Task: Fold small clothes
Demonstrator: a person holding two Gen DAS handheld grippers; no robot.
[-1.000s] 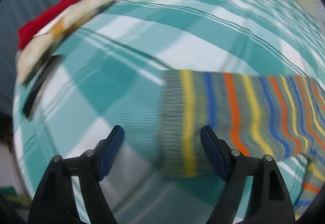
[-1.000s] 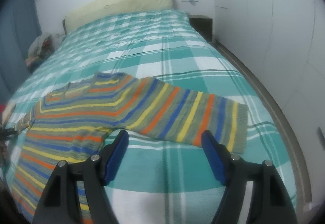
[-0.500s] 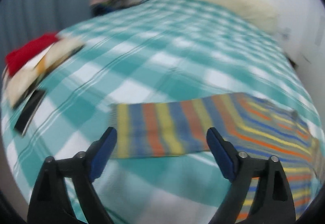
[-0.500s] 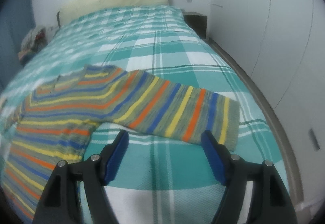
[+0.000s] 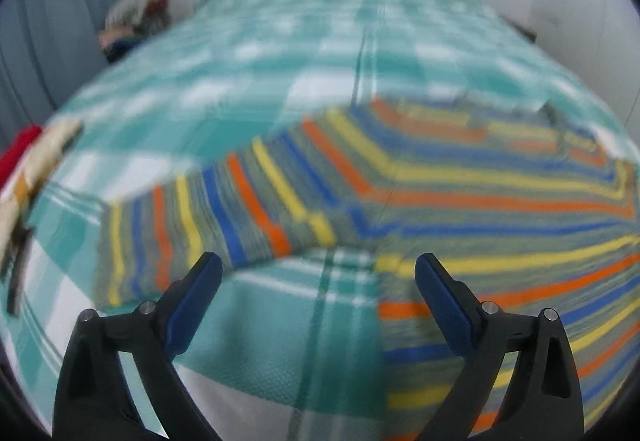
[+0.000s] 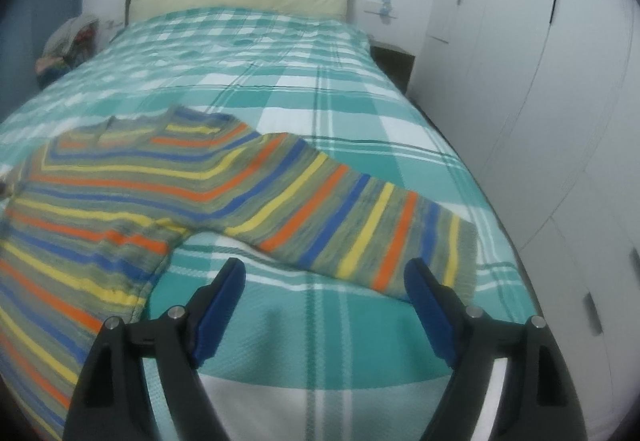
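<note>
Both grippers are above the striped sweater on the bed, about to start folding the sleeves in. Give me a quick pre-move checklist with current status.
1. Striped sweater spread flat on the bed: ok.
2. Left gripper open, holding nothing: ok.
3. Right gripper open, holding nothing: ok.
4. Right sleeve laid out straight, cuff by the right gripper's fingers: ok.
5. Left sleeve laid out, cuff unfolded: ok, though that view is blurred.
6. Folded pile at the bed's left edge stays apart from the sweater: ok.
</note>
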